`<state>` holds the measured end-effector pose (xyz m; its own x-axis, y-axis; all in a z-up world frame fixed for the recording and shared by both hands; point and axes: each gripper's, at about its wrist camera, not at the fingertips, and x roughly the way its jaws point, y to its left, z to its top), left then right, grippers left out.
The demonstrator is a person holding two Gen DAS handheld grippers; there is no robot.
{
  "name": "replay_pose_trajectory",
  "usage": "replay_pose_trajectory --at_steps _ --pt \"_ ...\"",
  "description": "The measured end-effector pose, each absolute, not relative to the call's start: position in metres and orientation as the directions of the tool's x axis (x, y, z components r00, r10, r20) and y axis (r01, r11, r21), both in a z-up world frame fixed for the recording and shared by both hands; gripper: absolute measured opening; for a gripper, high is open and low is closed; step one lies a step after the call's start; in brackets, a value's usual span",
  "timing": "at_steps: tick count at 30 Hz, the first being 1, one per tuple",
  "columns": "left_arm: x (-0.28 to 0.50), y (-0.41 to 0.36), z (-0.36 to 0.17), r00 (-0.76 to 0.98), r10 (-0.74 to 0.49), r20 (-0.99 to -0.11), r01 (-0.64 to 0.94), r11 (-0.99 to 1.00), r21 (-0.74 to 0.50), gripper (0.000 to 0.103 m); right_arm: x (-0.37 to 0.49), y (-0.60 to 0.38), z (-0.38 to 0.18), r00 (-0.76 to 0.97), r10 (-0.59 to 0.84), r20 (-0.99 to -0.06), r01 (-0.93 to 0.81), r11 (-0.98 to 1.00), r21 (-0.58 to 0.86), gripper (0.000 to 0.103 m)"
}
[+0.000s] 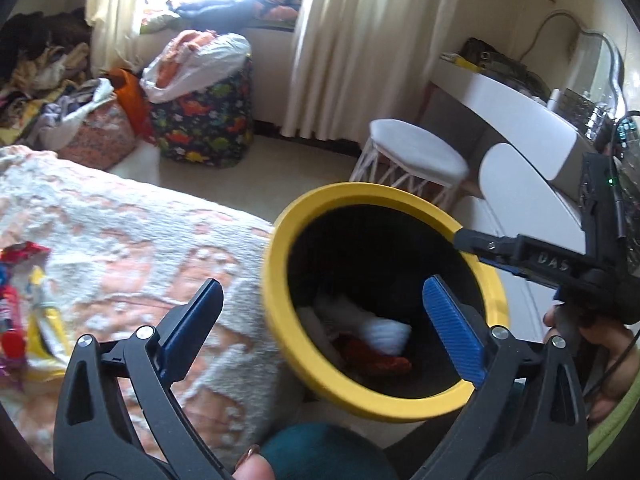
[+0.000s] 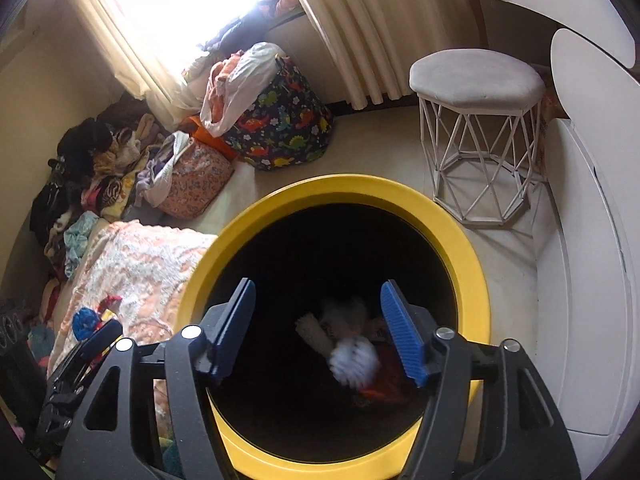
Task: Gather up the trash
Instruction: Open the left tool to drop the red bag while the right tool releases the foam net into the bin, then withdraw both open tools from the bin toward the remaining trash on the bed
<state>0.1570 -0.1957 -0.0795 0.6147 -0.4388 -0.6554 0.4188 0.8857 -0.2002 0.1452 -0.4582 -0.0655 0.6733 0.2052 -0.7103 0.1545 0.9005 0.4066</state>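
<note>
Yellow-rimmed and black inside, the trash bin [image 2: 332,200] stands on the floor just beside the bed [image 1: 132,240], with crumpled white paper [image 2: 354,362] and red scraps [image 1: 376,360] at its bottom. Both grippers hang over its mouth — the right gripper [image 2: 318,332] with fingers spread and nothing between them, the left gripper [image 1: 320,328] with fingers wide apart, also empty. Colourful wrappers [image 1: 20,312] lie on the bedspread; a white stool [image 2: 478,132] stands beyond.

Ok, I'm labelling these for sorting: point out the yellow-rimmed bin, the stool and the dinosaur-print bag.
yellow-rimmed bin [image 2: 460,216], right wrist view, far rim
stool [image 2: 476,74], right wrist view, seat top
dinosaur-print bag [image 1: 204,120], left wrist view, front fabric
</note>
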Motion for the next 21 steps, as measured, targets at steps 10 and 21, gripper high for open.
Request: replay_pose_trajectory --at_steps 10,21 --pt "0.150 -0.159 -0.059 0.686 -0.392 -0.613 0.350 0.916 -0.193 0.092 0.140 -0.436 -0.042 0.755 0.229 -0.614 0.062 0.907 0.416 0.081" --pt "0.139 -0.124 -0.039 0.754 -0.325 -0.571 0.288 0.945 -0.157 0.092 0.134 -0.410 -0.016 0.803 0.272 -0.531 -0.047 0.916 0.398 0.086"
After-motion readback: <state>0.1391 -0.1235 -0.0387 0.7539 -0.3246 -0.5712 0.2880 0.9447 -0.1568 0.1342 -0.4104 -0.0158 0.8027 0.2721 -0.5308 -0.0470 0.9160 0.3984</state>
